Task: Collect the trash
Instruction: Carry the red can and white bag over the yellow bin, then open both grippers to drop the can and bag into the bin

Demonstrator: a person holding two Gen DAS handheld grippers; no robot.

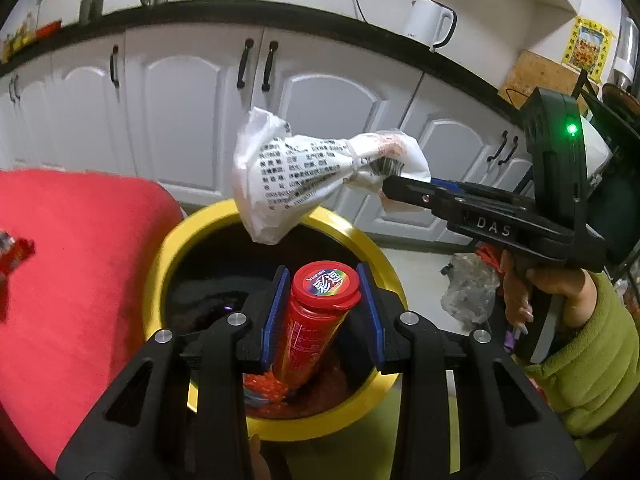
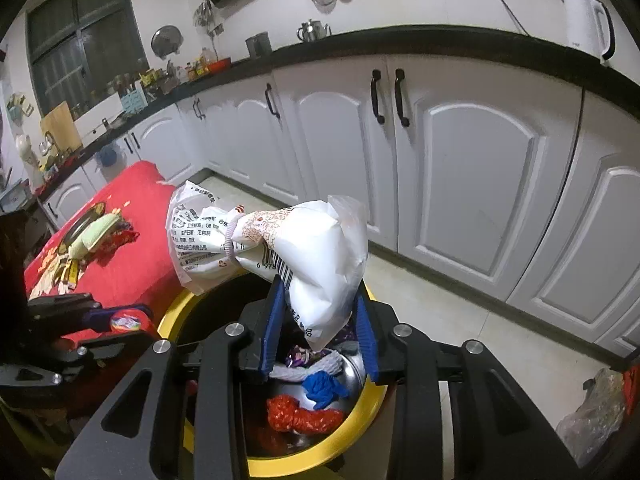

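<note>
- Left gripper point(image 1: 322, 312): jaws narrow, clamped on one red tube point(image 1: 316, 320) with a rainbow-print lid. I hold it over the near half of the bin point(image 1: 168, 248), lid pointing up and away from me.
- Right gripper point(image 2: 320, 320): pads on either side of one white bag point(image 2: 312, 256), tied off with a band. The jaws look closed on the bag's lower end; the rest sticks out above the bin's far-left rim.
- Bin: one, yellow rim, dark inside. Already in it, as the right view shows: one red mesh wad point(image 2: 300, 416), one blue crumpled piece point(image 2: 324, 388), some pale wrapping under them. Exact count of the pale bits unclear.
- Progress, my reading: part done. Both items are above the mouth but neither is released yet.
- Left to collect: scraps on the red cloth point(image 2: 132, 264) at left, several, too small to count; one red wrapper point(image 1: 16, 252) at its near-left edge.
- One clear plastic wad point(image 1: 468, 292) lies on the floor, right of the bin.
</note>
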